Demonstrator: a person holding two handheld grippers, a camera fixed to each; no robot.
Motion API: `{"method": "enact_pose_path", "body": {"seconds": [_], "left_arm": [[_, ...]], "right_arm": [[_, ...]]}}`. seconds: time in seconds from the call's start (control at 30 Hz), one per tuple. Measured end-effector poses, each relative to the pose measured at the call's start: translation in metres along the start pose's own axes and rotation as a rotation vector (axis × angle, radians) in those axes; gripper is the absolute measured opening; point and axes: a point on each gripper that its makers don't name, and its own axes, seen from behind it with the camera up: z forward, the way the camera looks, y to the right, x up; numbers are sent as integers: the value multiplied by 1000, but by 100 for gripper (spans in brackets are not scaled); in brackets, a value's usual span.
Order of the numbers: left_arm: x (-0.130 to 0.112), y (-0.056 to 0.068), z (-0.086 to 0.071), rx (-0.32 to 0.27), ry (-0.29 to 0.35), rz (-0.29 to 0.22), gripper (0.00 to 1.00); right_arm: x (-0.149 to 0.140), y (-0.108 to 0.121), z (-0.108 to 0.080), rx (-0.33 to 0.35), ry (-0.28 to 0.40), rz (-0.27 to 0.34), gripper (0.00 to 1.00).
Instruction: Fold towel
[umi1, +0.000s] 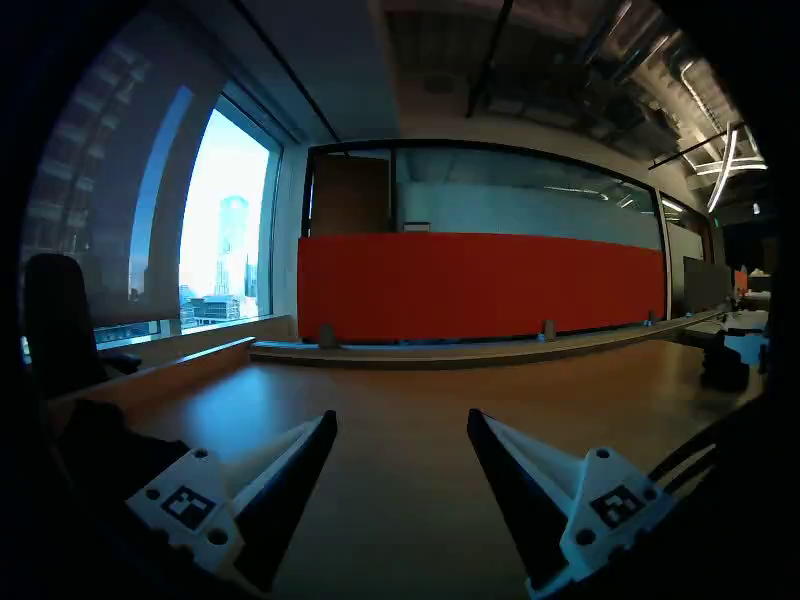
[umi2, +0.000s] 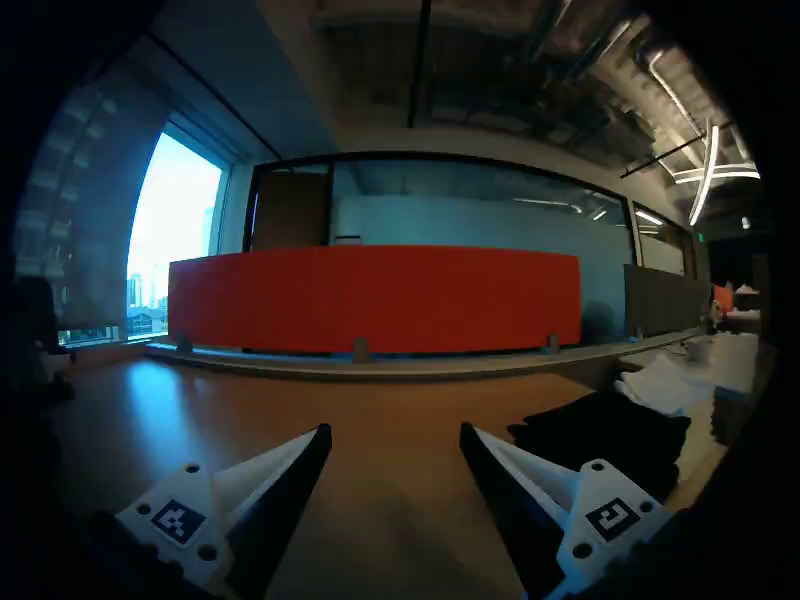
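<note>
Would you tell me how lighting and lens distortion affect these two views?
Left gripper view: the window is very bright, the chair beside it nearly black, and the red panel bows from the fisheye lens. Right gripper view: the window washes out white, the dark cloth loses detail, and the desk shows a bluish sheen.

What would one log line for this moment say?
left hand-held gripper: open, empty | right hand-held gripper: open, empty | dark towel: on table, untouched

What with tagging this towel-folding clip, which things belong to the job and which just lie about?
Job: black folded cloth; white folded cloths; open left gripper; open right gripper; brown wooden tabletop.
Lying about: long red partition panel; black office chair.
</note>
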Motion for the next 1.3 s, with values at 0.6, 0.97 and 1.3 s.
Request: {"method": "enact_pose_path", "body": {"seconds": [0.6, 0.97, 1.3], "left_arm": [[3, -1, 0, 0, -1, 0, 97], [5, -2, 0, -1, -2, 0, 97], [6, -3, 0, -1, -1, 0, 97]], "right_arm": [[1, -1, 0, 0, 0, 0, 99], [0, 0, 0, 0, 0, 0, 99], [0, 1, 0, 0, 0, 0, 99]]}}
